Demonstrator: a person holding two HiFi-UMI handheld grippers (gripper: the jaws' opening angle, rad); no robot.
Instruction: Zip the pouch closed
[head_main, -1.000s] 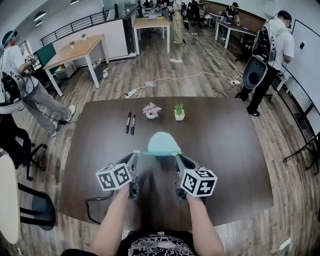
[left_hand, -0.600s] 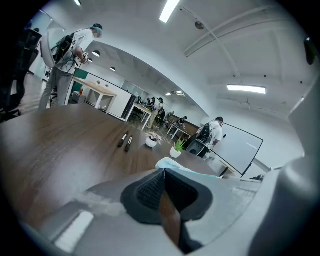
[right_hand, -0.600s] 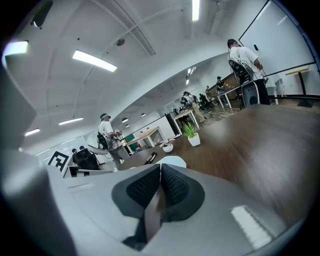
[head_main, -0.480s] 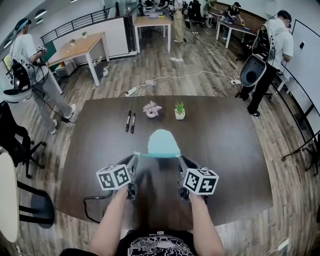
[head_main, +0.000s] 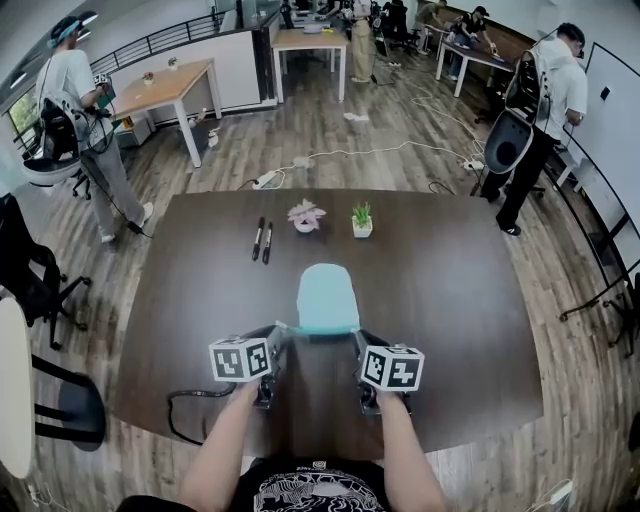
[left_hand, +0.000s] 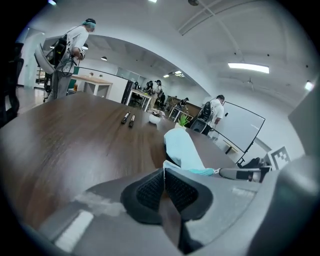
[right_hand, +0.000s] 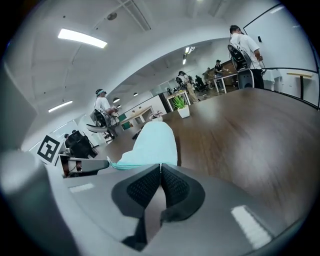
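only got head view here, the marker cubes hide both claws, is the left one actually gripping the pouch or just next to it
Observer: gripping. The left gripper view shows the left claw closed, its pads pinching a near corner of the pouch.
Operator: ok and the right side
Observer: same there. The right gripper view shows the right claw closed on the other near corner, with the teal fabric running straight into the seam between its pads.
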